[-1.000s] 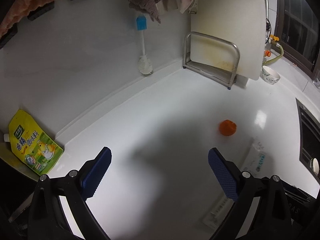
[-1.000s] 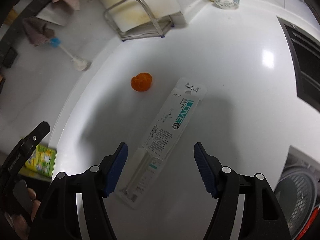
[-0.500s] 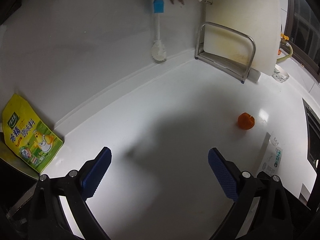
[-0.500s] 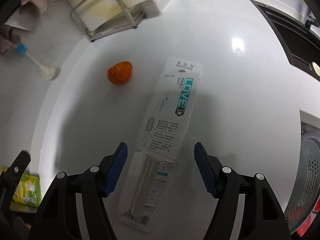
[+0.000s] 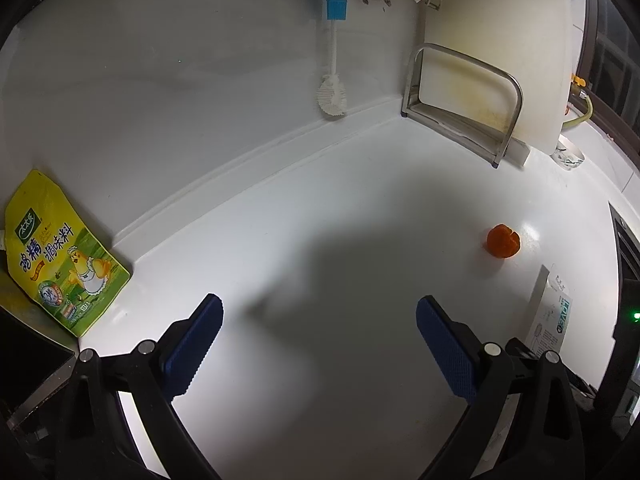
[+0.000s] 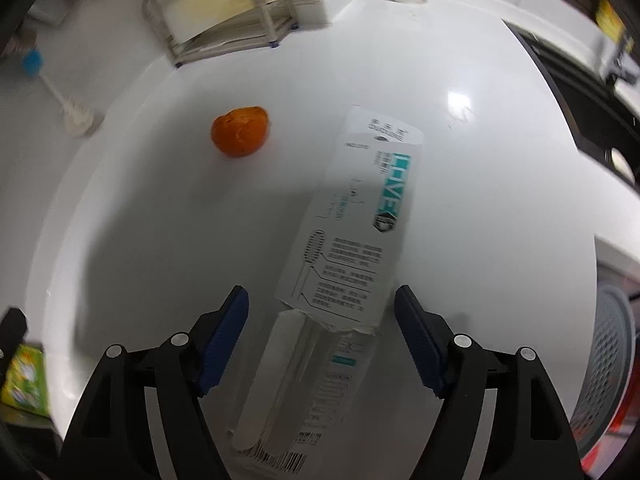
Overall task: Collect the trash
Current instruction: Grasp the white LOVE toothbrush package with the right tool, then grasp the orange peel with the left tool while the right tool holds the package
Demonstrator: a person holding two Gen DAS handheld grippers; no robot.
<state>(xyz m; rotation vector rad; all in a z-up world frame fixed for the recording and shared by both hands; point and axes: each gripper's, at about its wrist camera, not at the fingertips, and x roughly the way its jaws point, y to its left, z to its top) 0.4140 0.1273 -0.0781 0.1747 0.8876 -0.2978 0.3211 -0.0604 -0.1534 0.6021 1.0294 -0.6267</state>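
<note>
Only the left wrist view shows the whole yellow seasoning pouch [image 5: 60,256] leaning at the far left and the hanging brush [image 5: 332,60]; its left gripper [image 5: 318,344] hangs released over bare white counter [image 5: 320,220]. The right wrist view alone shows the torn toothbrush package [image 6: 344,264] in full, lying flat with its long axis running away from the camera, hang-tab end farthest and tilted right, orange peel [image 6: 240,131] to its left. The right gripper [image 6: 322,334] straddles the near part, jaws just widened, pads clear.
</note>
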